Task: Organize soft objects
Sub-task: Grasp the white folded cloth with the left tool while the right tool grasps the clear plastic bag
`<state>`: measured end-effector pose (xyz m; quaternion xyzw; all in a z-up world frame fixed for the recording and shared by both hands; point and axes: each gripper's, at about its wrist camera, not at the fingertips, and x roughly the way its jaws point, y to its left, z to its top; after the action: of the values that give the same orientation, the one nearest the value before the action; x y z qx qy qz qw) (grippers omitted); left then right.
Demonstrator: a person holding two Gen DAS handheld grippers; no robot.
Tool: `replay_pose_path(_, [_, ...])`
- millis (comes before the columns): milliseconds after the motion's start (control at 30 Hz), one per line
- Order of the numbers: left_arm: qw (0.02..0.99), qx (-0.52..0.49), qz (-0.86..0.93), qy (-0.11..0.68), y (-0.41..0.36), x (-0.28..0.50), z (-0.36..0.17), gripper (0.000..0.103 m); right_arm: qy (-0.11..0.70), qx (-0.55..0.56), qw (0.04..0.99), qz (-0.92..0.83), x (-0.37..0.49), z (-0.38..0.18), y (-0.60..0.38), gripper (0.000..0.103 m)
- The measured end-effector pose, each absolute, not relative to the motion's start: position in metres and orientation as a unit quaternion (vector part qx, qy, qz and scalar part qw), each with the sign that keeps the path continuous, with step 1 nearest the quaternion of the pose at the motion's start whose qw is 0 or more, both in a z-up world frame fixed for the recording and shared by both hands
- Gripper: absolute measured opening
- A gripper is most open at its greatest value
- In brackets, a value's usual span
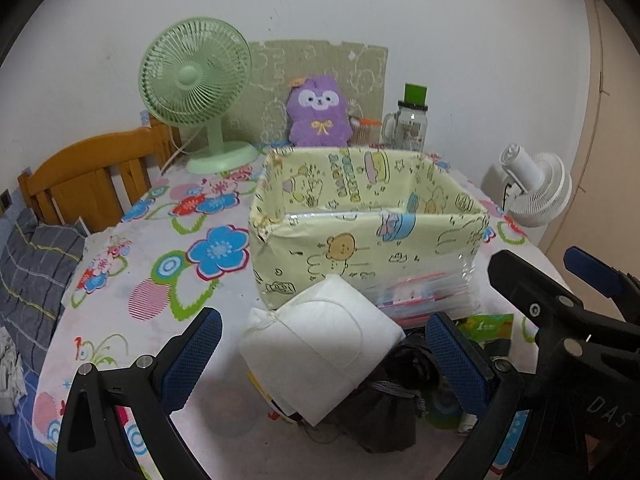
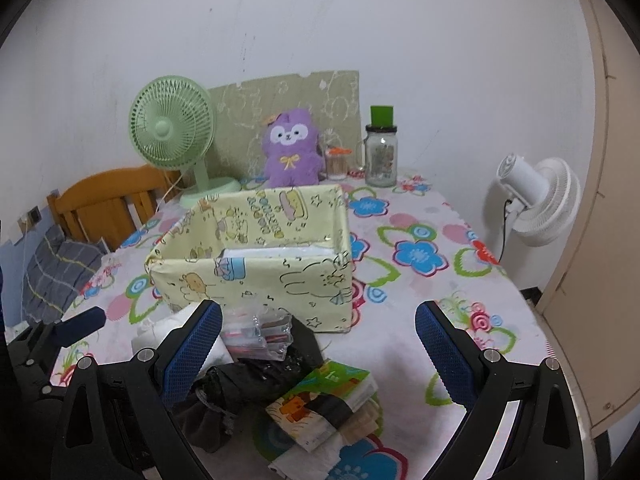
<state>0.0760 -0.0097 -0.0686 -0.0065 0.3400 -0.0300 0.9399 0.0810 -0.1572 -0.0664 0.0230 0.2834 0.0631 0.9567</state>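
Note:
A yellow cartoon-print fabric box (image 1: pixel 360 248) (image 2: pixel 260 276) stands open on the flowered tablecloth; something clear and wrapped shows inside it in the right wrist view. In front of it lies a pile: a white folded cloth (image 1: pixel 320 344), a black fabric item (image 1: pixel 384 404) (image 2: pixel 248 380), a clear packet (image 2: pixel 260 332) and a green printed pack (image 2: pixel 324 396). My left gripper (image 1: pixel 320 364) is open, its fingers on either side of the white cloth. My right gripper (image 2: pixel 320 356) is open above the pile; it also shows at the right of the left wrist view (image 1: pixel 560 300).
A purple plush toy (image 1: pixel 318 112) (image 2: pixel 294 148), a green fan (image 1: pixel 196 88) (image 2: pixel 172 128), a glass jar with green lid (image 1: pixel 412 120) (image 2: pixel 382 148) and a cardboard sheet stand along the back wall. A white fan (image 2: pixel 536 200) is right, a wooden chair (image 1: pixel 92 176) left.

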Motion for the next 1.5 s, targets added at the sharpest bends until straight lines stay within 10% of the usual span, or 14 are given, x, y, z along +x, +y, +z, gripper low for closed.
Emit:
replay_pose_path(600, [0.923, 0.000, -0.048, 0.383, -0.008, 0.103, -0.098, 0.102, 0.339, 0.013, 0.936, 0.092, 0.118, -0.104, -0.131, 0.088])
replay_pose_path(900, [0.921, 0.010, -0.053, 0.386, -0.010, 0.105, -0.104, 0.102, 0.355, 0.013, 0.928, 0.115, 0.124, -0.113, -0.121, 0.049])
replay_pose_path(1500, [0.928, 0.009, -0.044, 0.371, -0.007, 0.093, -0.092, 0.036, 0.334, 0.014, 0.935, 0.121, 0.106, -0.099, -0.122, 0.022])
